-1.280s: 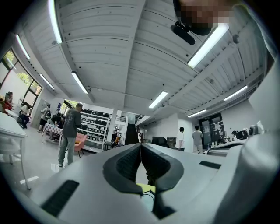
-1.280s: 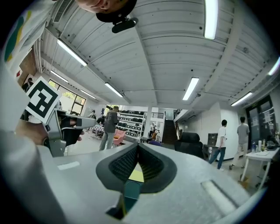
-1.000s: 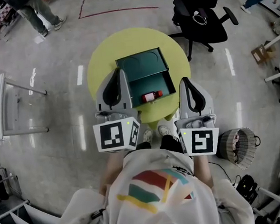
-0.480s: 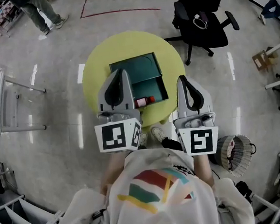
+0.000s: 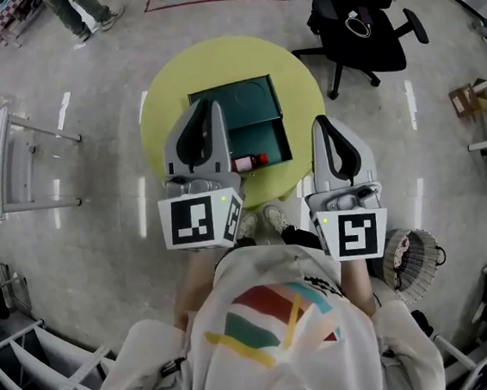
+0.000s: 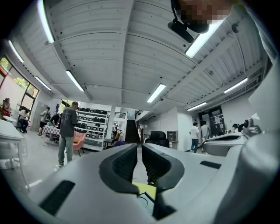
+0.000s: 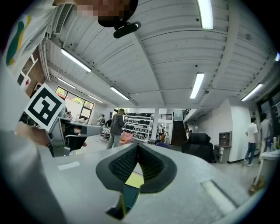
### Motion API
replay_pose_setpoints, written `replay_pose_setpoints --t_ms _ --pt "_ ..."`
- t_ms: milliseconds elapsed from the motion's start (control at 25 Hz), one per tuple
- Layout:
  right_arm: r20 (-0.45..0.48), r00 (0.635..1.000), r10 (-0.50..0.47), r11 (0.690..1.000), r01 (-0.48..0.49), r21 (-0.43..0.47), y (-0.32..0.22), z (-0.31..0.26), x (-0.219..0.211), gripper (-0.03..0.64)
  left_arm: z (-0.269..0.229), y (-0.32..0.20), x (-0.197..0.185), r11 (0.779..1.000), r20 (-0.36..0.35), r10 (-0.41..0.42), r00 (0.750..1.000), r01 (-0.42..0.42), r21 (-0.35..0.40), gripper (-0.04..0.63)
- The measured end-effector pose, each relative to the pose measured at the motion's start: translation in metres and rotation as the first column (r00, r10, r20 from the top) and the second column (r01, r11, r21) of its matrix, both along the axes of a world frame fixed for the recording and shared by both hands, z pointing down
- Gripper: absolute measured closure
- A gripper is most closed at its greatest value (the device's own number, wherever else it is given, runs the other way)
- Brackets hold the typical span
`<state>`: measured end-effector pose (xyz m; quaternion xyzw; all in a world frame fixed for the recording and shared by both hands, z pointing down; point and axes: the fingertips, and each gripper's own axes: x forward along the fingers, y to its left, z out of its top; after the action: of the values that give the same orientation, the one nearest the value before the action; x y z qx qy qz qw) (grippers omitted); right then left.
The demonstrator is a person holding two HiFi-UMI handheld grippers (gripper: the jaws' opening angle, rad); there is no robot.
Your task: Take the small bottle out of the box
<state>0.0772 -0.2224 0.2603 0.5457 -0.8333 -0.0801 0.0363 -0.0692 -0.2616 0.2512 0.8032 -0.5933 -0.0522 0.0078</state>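
right gripper (image 7: 138, 148), jaws together, empty

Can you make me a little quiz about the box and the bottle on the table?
1. True or false: the small bottle lies inside the green box.
2. The round table is: A red, B yellow, C blue?
3. Fill in: the left tool and the right tool both have their jaws ____.
Key: 1 true; 2 B; 3 shut.

small bottle (image 5: 250, 161) flat in green box (image 5: 263, 137)
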Motion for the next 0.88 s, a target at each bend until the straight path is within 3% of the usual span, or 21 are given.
replay_pose_setpoints --t_ms 240,360,440,560,720,800,880 --pt "0.015 1.000 -0.009 0.999 0.009 -0.031 0.000 0.012 0.009 0.612 0.024 -0.014 0.018 0.983 0.079 0.155 0.985 -0.146 -0.108 0.465" --pt "0.006 1.000 -0.015 0.999 0.015 -0.042 -0.001 0.016 0.007 0.612 0.056 -0.016 0.035 0.943 0.168 0.305 0.938 -0.272 -0.195 0.420" --pt "-0.001 1.000 -0.025 0.998 0.025 -0.062 0.000 0.022 0.003 0.612 0.086 -0.012 0.047 0.893 0.240 0.419 0.876 -0.351 -0.281 0.405" --pt "-0.010 0.999 -0.048 0.994 0.047 -0.100 0.001 0.033 -0.006 0.612 0.137 -0.002 0.061 0.799 0.322 0.573 0.753 -0.427 -0.424 0.385" --pt "-0.021 0.997 -0.080 0.988 0.076 -0.135 0.007 0.043 -0.014 0.612 0.195 0.012 0.068 0.656 0.327 0.724 0.608 -0.457 -0.601 0.370" --pt "-0.030 0.995 -0.092 0.984 0.086 -0.158 0.011 0.050 -0.016 0.612 0.220 0.016 0.069 0.601 0.315 0.766 0.560 -0.452 -0.659 0.370" --pt "-0.032 0.995 -0.098 0.979 0.090 -0.183 0.014 0.058 -0.017 0.612 0.241 0.017 0.067 0.559 0.291 0.790 0.540 -0.439 -0.704 0.370"
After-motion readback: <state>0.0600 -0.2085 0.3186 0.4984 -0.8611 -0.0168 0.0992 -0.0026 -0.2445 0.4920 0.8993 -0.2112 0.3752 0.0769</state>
